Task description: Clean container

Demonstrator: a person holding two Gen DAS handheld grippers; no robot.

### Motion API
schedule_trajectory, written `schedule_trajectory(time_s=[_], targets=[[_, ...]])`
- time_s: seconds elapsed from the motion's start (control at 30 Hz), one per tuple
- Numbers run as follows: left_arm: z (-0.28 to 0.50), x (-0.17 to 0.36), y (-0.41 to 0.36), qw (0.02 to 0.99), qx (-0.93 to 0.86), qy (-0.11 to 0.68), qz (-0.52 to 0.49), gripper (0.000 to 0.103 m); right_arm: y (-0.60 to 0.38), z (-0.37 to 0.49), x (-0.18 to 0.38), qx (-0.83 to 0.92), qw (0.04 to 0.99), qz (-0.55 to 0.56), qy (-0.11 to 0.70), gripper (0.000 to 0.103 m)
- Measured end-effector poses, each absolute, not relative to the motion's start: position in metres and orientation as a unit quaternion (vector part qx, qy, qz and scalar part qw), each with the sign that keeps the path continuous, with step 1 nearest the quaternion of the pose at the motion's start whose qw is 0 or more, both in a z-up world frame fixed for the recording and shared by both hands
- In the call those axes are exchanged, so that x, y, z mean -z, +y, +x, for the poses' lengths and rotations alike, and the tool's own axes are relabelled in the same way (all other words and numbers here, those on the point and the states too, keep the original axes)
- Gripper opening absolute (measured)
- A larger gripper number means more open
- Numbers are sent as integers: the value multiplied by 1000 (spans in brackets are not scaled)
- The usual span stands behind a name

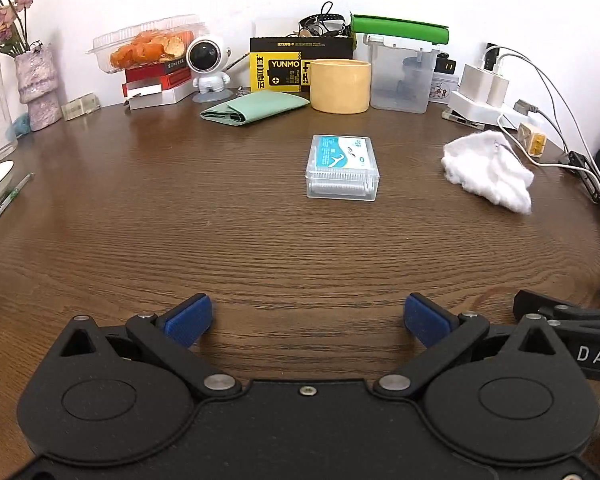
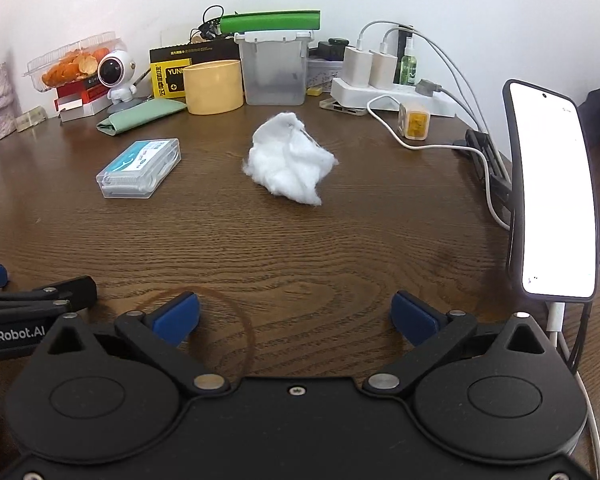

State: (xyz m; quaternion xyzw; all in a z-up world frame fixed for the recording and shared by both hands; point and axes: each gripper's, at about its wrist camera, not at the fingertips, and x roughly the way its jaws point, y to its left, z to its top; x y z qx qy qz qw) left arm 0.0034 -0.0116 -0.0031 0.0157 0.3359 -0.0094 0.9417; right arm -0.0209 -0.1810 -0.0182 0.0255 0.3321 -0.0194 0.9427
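Note:
A small clear plastic container (image 1: pixel 343 168) with a blue label lies flat mid-table, straight ahead of my left gripper (image 1: pixel 307 319), which is open and holds nothing. The same container (image 2: pixel 139 169) shows left of centre in the right wrist view. A crumpled white cloth (image 2: pixel 289 160) lies ahead of my right gripper (image 2: pixel 296 316), whose blue pads stand wide apart with nothing between them. In the left wrist view the cloth (image 1: pixel 488 171) lies to the container's right. Both grippers hover near the front of the wooden table (image 1: pixel 260 240), well short of either object.
Along the back wall stand a yellow cup (image 1: pixel 340 85), a clear bin with green lid (image 1: pixel 400 68), a folded green cloth (image 1: pixel 256 109), an astronaut figure (image 1: pixel 208 68) and a power strip with cables (image 2: pixel 384 88). A lit phone (image 2: pixel 552 200) stands on a holder at right.

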Motion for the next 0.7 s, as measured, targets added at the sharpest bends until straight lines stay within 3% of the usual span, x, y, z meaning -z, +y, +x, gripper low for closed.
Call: schedule_trajectory(time_s=[0.7], targets=[[-1, 5, -13, 942, -9, 336, 9, 103, -183, -18, 19, 7, 943, 22, 332, 103]])
